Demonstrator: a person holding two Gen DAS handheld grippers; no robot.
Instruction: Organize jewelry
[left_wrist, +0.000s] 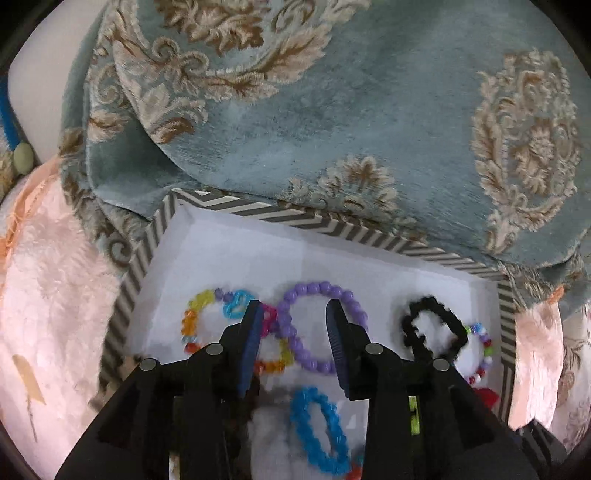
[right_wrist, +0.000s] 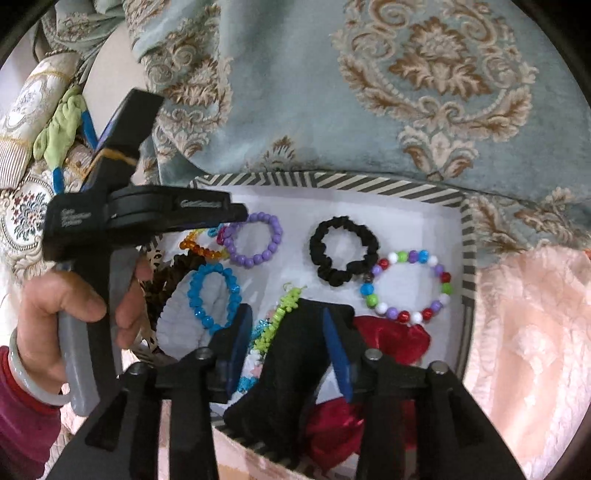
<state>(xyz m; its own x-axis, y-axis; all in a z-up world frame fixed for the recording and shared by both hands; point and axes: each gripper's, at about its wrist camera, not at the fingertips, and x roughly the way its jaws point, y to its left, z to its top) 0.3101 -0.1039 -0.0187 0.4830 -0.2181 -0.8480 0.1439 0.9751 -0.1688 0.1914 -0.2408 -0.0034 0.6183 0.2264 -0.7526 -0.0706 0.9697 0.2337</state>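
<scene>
A striped-rim box with a white floor holds jewelry. In the left wrist view my left gripper is open over a purple bead bracelet, next to a multicolour bracelet, a black scrunchie and a blue bracelet. In the right wrist view my right gripper is open with a black cloth piece between its fingers, whether gripped I cannot tell. The purple bracelet, black scrunchie, blue bracelet, a mixed-colour bead bracelet, a green strand and red cloth lie in the box.
The box rests on pink plush fabric in front of a blue floral cushion. In the right wrist view the person's hand holds the left gripper's body at the box's left side.
</scene>
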